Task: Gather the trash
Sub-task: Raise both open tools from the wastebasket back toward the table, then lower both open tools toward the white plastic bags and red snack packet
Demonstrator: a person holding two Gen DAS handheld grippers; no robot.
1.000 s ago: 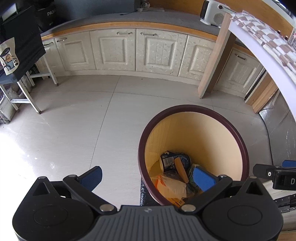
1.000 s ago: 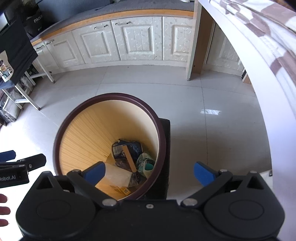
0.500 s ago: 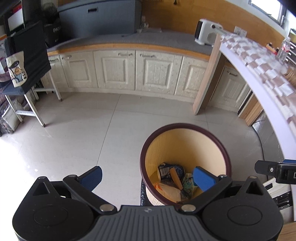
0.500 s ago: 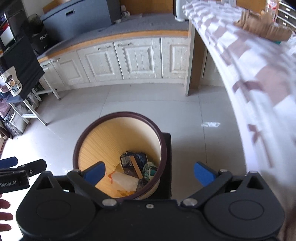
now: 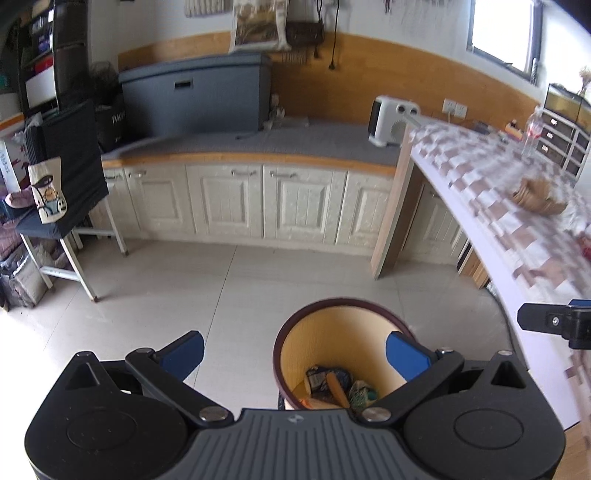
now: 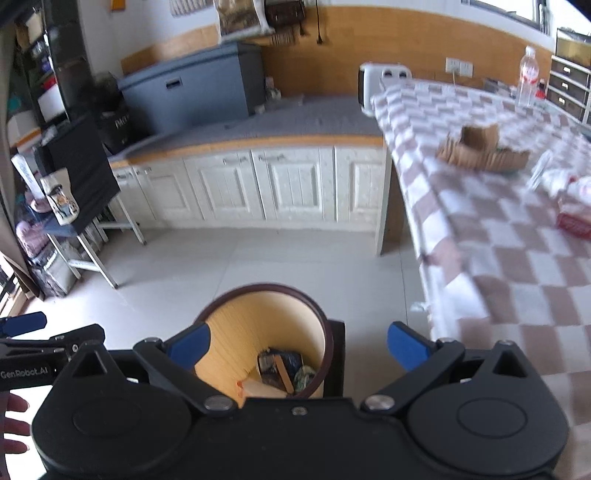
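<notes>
Both the left tongs [image 5: 293, 354] and the right tongs [image 6: 298, 345], spread and empty, have risen away from the bin [image 5: 336, 310] below them, so the cardboard scrap [image 6: 480, 149] on the tabletop [image 6: 517, 258] ahead to the right seems next.

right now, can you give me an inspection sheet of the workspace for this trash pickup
surface: checkered tablecloth table, partly blurred by motion.
job's things: round bin with a dark rim on the floor, holding wrappers; on the table, torn cardboard, crumpled white packaging with a red piece.
clutter: plastic bottle at the far table end.
grippers: left gripper open and empty; right gripper open and empty, both above the bin.
cables: one cord hanging on the back wall.
surroundings: white cabinets, grey countertop, white heater, tiled floor.
</notes>
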